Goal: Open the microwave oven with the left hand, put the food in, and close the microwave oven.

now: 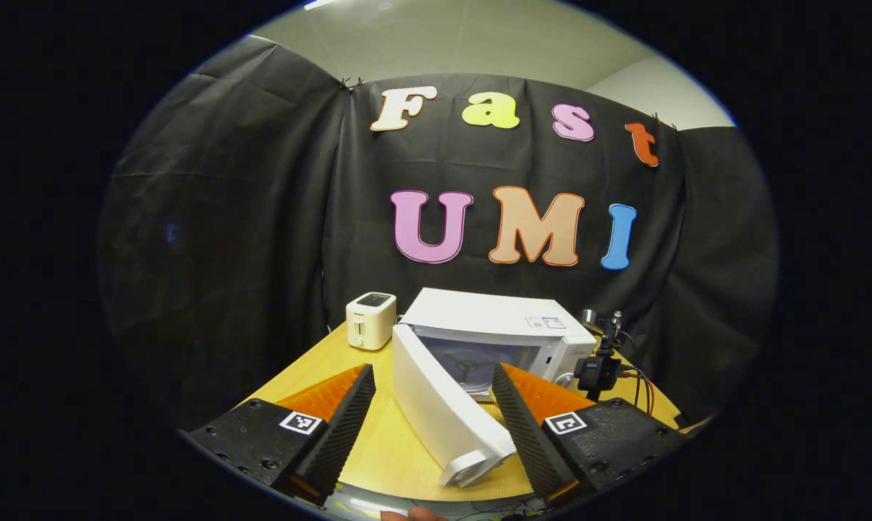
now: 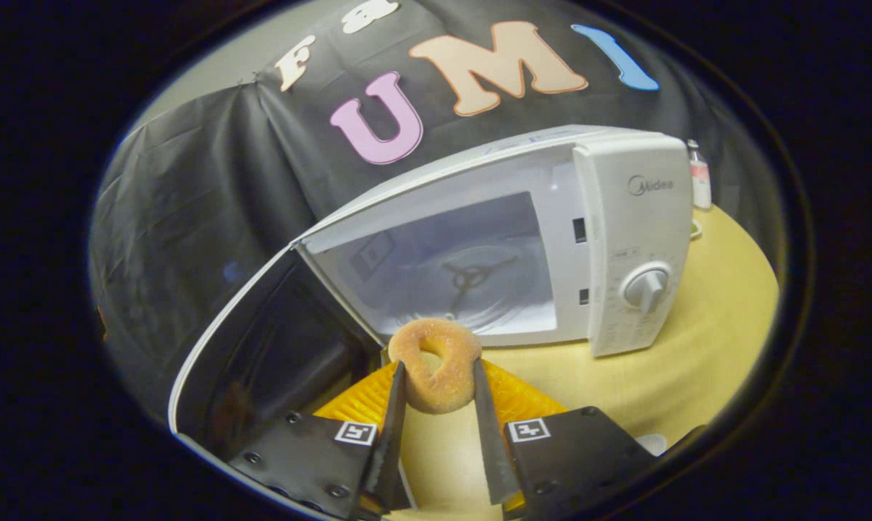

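Holding the doughnut point(image 2: 436, 365) between both fingers, the right gripper point(image 2: 436, 405) faces the open microwave point(image 2: 551, 239); its cavity lies straight ahead. The left gripper point(image 1: 432, 416) waits wide apart, empty, beside the door point(image 1: 443, 405).

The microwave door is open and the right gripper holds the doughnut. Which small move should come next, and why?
Probably carry the right gripper forward into the cavity: the sugared doughnut is pinched between its fingers, the door stands wide open, and the doughnut is just outside.
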`<action>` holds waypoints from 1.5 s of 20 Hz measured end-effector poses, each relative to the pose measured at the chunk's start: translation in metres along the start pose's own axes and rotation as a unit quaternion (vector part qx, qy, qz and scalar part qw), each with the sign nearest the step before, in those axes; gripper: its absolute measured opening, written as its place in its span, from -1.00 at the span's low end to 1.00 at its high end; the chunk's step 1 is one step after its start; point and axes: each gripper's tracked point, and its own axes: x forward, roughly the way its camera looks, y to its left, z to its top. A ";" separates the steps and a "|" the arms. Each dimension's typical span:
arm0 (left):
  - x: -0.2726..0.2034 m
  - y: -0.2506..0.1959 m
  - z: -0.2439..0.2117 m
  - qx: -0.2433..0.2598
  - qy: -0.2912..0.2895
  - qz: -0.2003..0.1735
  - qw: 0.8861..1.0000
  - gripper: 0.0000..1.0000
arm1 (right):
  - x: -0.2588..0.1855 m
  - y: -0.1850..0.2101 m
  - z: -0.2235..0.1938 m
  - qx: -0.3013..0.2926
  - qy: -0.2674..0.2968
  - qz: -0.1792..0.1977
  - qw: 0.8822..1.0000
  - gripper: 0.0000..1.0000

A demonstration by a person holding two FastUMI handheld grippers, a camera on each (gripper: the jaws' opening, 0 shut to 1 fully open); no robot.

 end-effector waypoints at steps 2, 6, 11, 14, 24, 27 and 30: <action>-0.003 0.009 -0.002 0.000 0.004 0.001 1.000 0.92 | 0.016 0.002 0.004 0.035 -0.008 -0.009 0.999 -0.12; -0.009 0.019 -0.005 0.003 0.008 0.002 1.000 0.87 | 0.040 -0.004 0.008 0.109 -0.020 -0.041 0.993 -0.12; -0.015 0.031 -0.010 0.007 0.014 0.006 1.000 0.92 | 0.063 -0.010 0.017 0.171 -0.033 -0.068 0.982 -0.12; -0.018 0.039 -0.013 0.005 0.019 0.012 1.000 0.92 | 0.076 -0.012 0.018 0.203 -0.040 -0.081 0.975 -0.12; -0.026 0.062 -0.023 0.007 0.034 0.036 0.999 0.92 | 0.116 -0.027 0.029 0.248 -0.078 -0.117 0.959 -0.13; -0.025 0.065 -0.024 0.004 0.037 0.038 0.999 0.92 | 0.121 -0.037 0.030 0.245 -0.095 -0.139 0.955 -0.10; -0.024 0.066 -0.024 0.004 0.037 0.039 0.999 0.92 | 0.125 -0.039 0.032 0.246 -0.102 -0.145 0.953 -0.05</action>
